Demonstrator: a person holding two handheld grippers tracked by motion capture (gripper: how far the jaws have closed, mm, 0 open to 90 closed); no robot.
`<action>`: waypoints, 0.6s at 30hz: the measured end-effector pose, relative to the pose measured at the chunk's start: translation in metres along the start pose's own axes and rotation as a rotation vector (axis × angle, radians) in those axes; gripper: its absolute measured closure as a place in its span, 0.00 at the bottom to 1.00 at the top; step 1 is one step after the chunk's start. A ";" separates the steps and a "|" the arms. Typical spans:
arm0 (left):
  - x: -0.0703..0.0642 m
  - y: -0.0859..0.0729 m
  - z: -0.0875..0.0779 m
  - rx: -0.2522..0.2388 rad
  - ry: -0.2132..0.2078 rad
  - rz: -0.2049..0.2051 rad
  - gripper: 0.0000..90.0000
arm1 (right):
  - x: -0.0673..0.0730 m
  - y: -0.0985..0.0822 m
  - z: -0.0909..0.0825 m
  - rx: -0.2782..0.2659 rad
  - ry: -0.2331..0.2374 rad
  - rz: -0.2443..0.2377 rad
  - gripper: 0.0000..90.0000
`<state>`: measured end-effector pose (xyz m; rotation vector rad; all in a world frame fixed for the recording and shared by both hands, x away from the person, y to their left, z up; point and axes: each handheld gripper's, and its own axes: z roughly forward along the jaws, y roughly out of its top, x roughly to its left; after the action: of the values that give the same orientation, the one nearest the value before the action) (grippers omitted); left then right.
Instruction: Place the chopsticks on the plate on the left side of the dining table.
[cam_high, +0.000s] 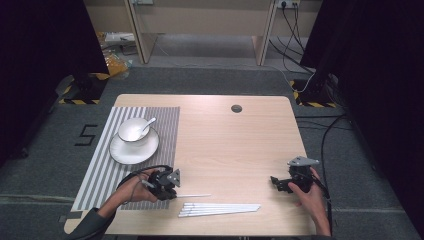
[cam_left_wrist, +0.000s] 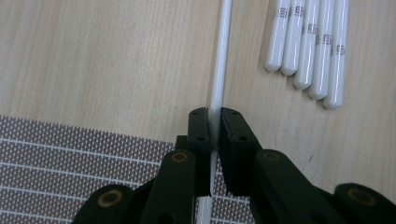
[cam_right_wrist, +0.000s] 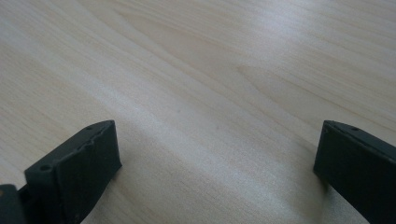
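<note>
Left gripper (cam_left_wrist: 214, 114): we find its jaws clenched on a single white chopstick (cam_left_wrist: 219, 60); both pads press its sides.
Held chopstick: we see it run straight out from the jaws over the bare wood of the table (cam_high: 225, 145), its far end pointing away from the placemat (cam_high: 107, 170). In the high view it (cam_high: 192, 195) juts out just past the placemat's near right corner.
Left gripper, high view (cam_high: 169, 186): we place it over the placemat's near right corner, held in the person's left hand (cam_high: 134, 189).
Loose chopsticks (cam_high: 220, 209): we count a bundle of white sticks lying side by side on the table, right of the placemat, near the table's front edge and just beside the held one, apart from it. In the left gripper view five rounded ends (cam_left_wrist: 308, 46) show.
Right gripper (cam_right_wrist: 217, 154): we find its jaws spread wide, with bare wood between them and nothing held.
Right gripper, high view (cam_high: 280, 184): well to the right of the placemat, in the right hand (cam_high: 309, 192).
Plate (cam_high: 134, 148): on the placemat's far half, carrying a white bowl (cam_high: 132, 130) with a spoon (cam_high: 148, 124) leaning in it.
</note>
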<state>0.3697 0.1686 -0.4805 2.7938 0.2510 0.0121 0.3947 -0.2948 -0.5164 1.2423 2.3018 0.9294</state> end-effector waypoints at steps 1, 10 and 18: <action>0.000 0.000 0.000 0.004 0.001 0.006 0.93 | 0.000 0.000 0.000 0.000 -0.001 -0.001 0.00; 0.001 0.000 0.000 0.001 -0.014 0.012 0.94 | 0.000 0.000 0.000 0.000 0.000 0.000 0.00; 0.006 -0.002 -0.013 0.018 0.002 0.007 0.94 | 0.000 0.000 0.000 0.000 0.000 0.000 0.00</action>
<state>0.3750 0.1757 -0.4693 2.8132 0.2435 0.0144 0.3947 -0.2948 -0.5164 1.2423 2.3020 0.9293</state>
